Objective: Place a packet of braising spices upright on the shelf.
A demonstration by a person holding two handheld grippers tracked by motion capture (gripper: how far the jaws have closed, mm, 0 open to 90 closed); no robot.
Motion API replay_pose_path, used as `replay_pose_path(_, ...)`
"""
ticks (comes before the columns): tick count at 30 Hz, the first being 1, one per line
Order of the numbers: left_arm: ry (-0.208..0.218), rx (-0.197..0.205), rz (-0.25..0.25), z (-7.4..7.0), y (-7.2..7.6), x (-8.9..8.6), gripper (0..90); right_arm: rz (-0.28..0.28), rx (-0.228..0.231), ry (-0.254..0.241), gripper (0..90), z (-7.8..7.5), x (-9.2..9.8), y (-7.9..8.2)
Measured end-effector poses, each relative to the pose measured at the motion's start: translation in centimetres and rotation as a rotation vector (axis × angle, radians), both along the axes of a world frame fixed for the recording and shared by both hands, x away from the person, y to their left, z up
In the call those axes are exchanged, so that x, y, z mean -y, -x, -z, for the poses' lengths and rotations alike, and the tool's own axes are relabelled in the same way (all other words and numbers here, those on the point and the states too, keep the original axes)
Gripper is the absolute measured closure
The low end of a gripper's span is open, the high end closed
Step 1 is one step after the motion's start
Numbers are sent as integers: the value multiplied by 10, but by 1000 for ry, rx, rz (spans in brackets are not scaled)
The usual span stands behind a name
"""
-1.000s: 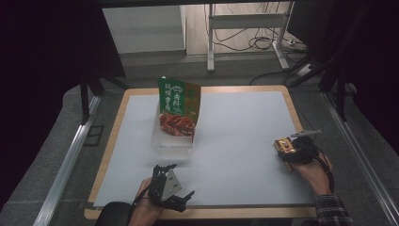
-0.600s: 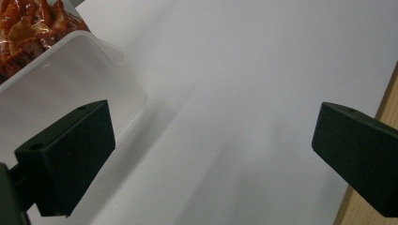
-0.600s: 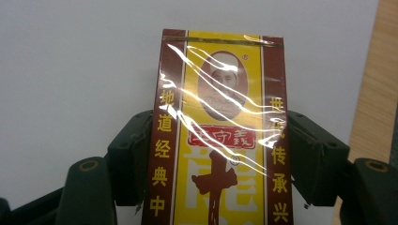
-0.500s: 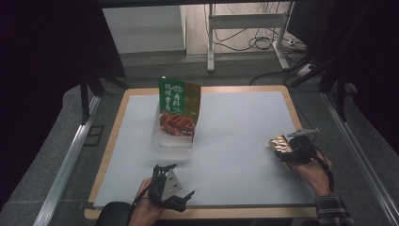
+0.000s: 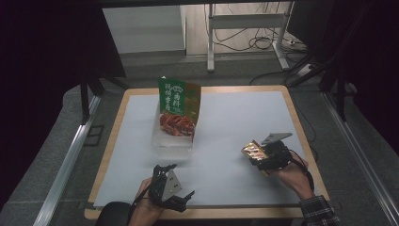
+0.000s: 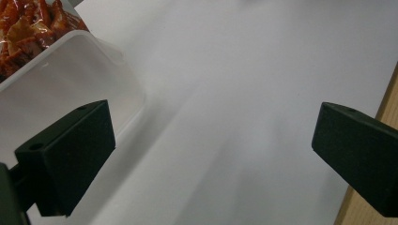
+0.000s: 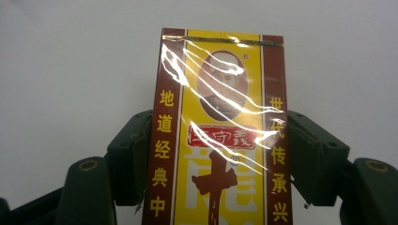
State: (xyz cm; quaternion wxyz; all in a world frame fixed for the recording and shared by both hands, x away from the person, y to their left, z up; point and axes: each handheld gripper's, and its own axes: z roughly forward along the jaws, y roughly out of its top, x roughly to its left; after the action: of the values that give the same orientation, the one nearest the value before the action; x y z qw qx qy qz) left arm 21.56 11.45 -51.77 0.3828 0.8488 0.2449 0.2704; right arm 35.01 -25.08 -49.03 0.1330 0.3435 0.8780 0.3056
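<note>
A yellow and dark-red box (image 7: 220,89) wrapped in shiny film sits between the jaws of my right gripper (image 7: 220,140), which press on both its long sides. The jaws have just been closing on it. In the high view that gripper (image 5: 259,156) holds the box (image 5: 252,150) just above the white mat at the right. A green snack bag (image 5: 178,108) stands in a clear plastic tub (image 5: 171,140) at the middle back. Near the front edge, my left gripper (image 5: 178,181) stands open with nothing between its jaws. In its own view, this gripper (image 6: 213,126) has the tub (image 6: 70,79) at its left.
A white mat (image 5: 235,113) covers a wooden board (image 5: 301,127). Dark floor, a metal rail (image 5: 70,155) at the left, and table legs with cables (image 5: 249,42) lie beyond the board.
My right gripper has carried the box to the left, toward the middle of the mat, and slightly up. The left gripper has stayed where it was.
</note>
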Motion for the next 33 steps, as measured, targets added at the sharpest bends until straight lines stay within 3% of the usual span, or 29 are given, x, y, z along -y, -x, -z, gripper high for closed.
replay_pose_path(5, -1, 0, 0, 0, 0, 0, 0, -50, -8, 49, 311, 9, -12, 2)
replay_pose_path(8, 4, 1, -5, -1, 0, -1, 0, -49, -29, 73, 309, 17, -10, -1)
replay_pose_path(13, 3, 0, -5, 0, 0, -1, 0, -52, -59, 68, 279, 19, -8, -3)
replay_pose_path(18, 2, 1, -9, 0, -1, -1, 0, -38, -65, 48, 238, 15, -7, -4)
replay_pose_path(25, 1, -1, -9, 0, -1, -1, 0, -8, -135, 50, 206, 8, -7, -8)
replay_pose_path(33, 0, 1, -9, 0, -1, -1, 0, -22, -181, 123, 210, -2, -16, -14)
